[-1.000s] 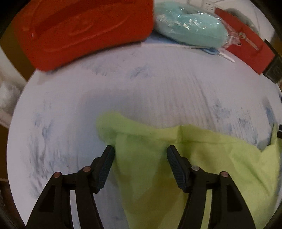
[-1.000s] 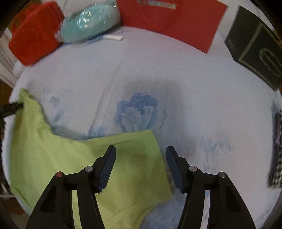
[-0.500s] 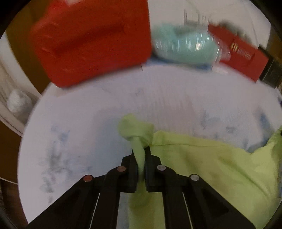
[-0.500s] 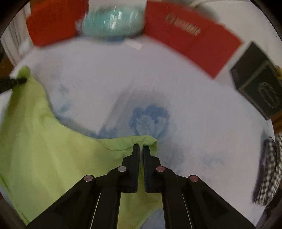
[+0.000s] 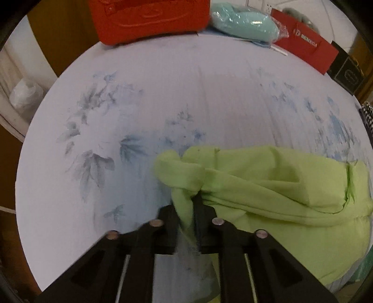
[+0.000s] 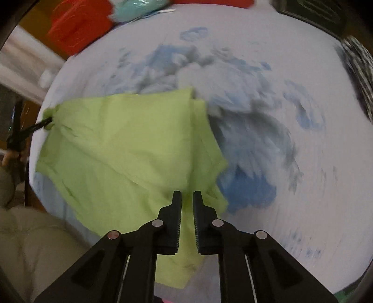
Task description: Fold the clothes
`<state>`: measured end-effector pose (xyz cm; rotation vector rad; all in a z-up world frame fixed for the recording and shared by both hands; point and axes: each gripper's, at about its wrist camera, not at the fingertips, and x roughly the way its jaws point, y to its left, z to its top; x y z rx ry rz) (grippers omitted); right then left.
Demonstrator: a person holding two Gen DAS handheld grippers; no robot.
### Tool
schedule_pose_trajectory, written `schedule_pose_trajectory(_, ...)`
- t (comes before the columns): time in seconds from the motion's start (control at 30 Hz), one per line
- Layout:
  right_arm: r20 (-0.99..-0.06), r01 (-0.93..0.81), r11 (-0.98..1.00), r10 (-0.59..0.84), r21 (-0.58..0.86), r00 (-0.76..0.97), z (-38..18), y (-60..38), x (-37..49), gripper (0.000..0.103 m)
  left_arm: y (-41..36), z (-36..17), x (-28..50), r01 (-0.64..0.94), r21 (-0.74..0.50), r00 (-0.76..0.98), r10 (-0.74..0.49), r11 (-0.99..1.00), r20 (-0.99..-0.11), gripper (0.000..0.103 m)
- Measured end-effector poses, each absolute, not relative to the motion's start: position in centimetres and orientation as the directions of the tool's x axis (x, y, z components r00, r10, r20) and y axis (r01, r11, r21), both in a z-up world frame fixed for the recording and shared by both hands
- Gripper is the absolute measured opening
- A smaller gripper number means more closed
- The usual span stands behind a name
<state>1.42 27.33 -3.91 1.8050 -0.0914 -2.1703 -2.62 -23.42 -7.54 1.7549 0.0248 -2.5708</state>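
Note:
A lime-green garment [image 5: 268,186] lies bunched and partly lifted on the bed sheet [image 5: 163,93]. My left gripper [image 5: 186,202] pinches a twisted corner of it; its jaws are opening slightly, with cloth still filling the gap. In the right wrist view the garment [image 6: 128,139] stretches as a sheet from the left gripper's fingers [image 6: 40,123] at the far left to my right gripper [image 6: 187,193]. Folds converge at the right fingertips and cloth hangs below them. Those jaws are also opening a little, with cloth between them.
A red case [image 5: 149,18], a teal bundle in plastic [image 5: 242,22], a red box [image 5: 307,51] and a black box [image 5: 347,74] line the bed's far edge. Checked cloth [image 6: 359,70] lies at the right edge. Beige padded fabric [image 6: 35,244] is at the near left.
Both grippers were open over the flat garment, then closed on its edge. They have since carried it across the bed, so the cloth is now lifted and bunched.

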Motion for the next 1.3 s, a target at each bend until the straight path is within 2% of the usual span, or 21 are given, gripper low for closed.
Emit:
schedule_pose_trajectory(0.03, -0.940, 0.189, -0.949, -0.287, 0.252, -0.185, -3.2, 27.6, 1.2, 0.012, -23.5, -7.2, -2.7, 0.032, -0.004, -0.367, -0.008, -0.999, -0.930, 0.034)
schedule_pose_trajectory(0.07, -0.930, 0.192, -0.948, -0.294, 0.254, -0.222, -2.3, 27.7, 0.8, 0.024, -23.6, -6.8, -2.8, 0.028, -0.014, -0.375, 0.002, -1.000, -0.927, 0.041)
schedule_pose_trajectory(0.1, -0.919, 0.200, -0.947, -0.298, 0.251, -0.257, -1.4, 27.5, 0.5, 0.032, -23.6, -6.4, -2.8, 0.019, -0.023, -0.388, 0.014, -1.000, -0.922, 0.055)
schedule_pose_trajectory(0.13, -0.910, 0.209, -0.946, -0.302, 0.248, -0.286, -0.8, 27.3, 0.1, 0.050, -23.6, -6.1, -2.9, 0.011, -0.032, -0.400, 0.025, -0.999, -0.916, 0.060)
schedule_pose_trajectory(0.17, -0.903, 0.220, -0.945, -0.304, 0.244, -0.304, -0.6, 27.1, -0.3, 0.054, -23.5, -5.8, -3.0, 0.002, -0.034, -0.407, 0.030, -0.999, -0.913, 0.060)
schedule_pose_trajectory(0.3, -0.897, 0.257, -0.934, -0.322, 0.248, -0.304, -1.1, 25.4, -2.3, 0.053, -23.1, -5.8, -3.6, -0.023, -0.006, -0.405, 0.015, -1.000, -0.914, 0.060)
schedule_pose_trajectory(0.53, -0.906, 0.262, -0.934, -0.314, 0.242, -0.284, -5.2, 22.5, -2.8, 0.053, -22.8, -6.7, -2.5, -0.021, -0.001, -0.403, 0.010, -1.000, -0.915, 0.060)
schedule_pose_trajectory(0.67, -0.921, 0.245, -0.951, -0.257, 0.188, -0.292, -6.6, 21.9, -3.5, 0.053, -22.6, -7.0, -2.3, -0.017, -0.001, -0.406, 0.008, -1.000, -0.914, 0.060)
schedule_pose_trajectory(0.7, -0.926, 0.241, -0.957, -0.230, 0.160, -0.299, -7.0, 21.8, -3.7, 0.053, -22.8, -7.2, -2.5, -0.016, -0.002, -0.404, 0.008, -1.000, -0.915, 0.057)
schedule_pose_trajectory(0.77, -0.925, 0.240, -0.959, -0.223, 0.152, -0.306, -7.5, 21.7, -3.9, 0.053, -22.9, -7.4, -2.7, -0.013, -0.007, -0.393, 0.011, -1.000, -0.919, 0.039)
schedule_pose_trajectory(0.8, -0.924, 0.245, -0.957, -0.230, 0.157, -0.305, -7.8, 21.6, -4.0, 0.050, -22.9, -7.4, -2.8, -0.012, -0.011, -0.383, 0.015, -1.000, -0.924, 0.024)
schedule_pose_trajectory(0.83, -0.926, 0.261, -0.953, -0.234, 0.156, -0.298, -7.9, 21.3, -3.9, 0.022, -22.9, -7.2, -2.8, -0.012, -0.002, -0.373, 0.006, -1.000, -0.928, 0.010)
schedule_pose_trajectory(0.87, -0.930, 0.286, -0.949, -0.222, 0.136, -0.295, -7.9, 20.7, -3.7, 0.003, -22.8, -6.8, -2.8, -0.013, 0.016, -0.370, -0.010, -1.000, -0.929, 0.008)
schedule_pose_trajectory(1.0, -0.913, 0.354, -0.935, -0.169, 0.029, -0.372, -5.6, 19.3, -2.5, 0.003, -22.6, -3.0, -2.8, -0.018, -0.005, -0.447, 0.012, -1.000, -0.895, 0.007)
schedule_pose_trajectory(1.1, -0.867, 0.330, -0.944, -0.159, -0.006, -0.473, -2.3, 20.7, -3.8, 0.003, -22.3, 0.6, -4.5, -0.022, -0.001, -0.532, 0.013, -1.000, -0.847, 0.007)
schedule_pose_trajectory(1.3, -0.753, 0.274, -0.954, -0.092, -0.121, -0.652, 3.7, 22.8, -11.8, 0.003, -20.3, 4.7, -14.3, -0.038, 0.027, -0.622, 0.003, -0.999, -0.783, 0.007)
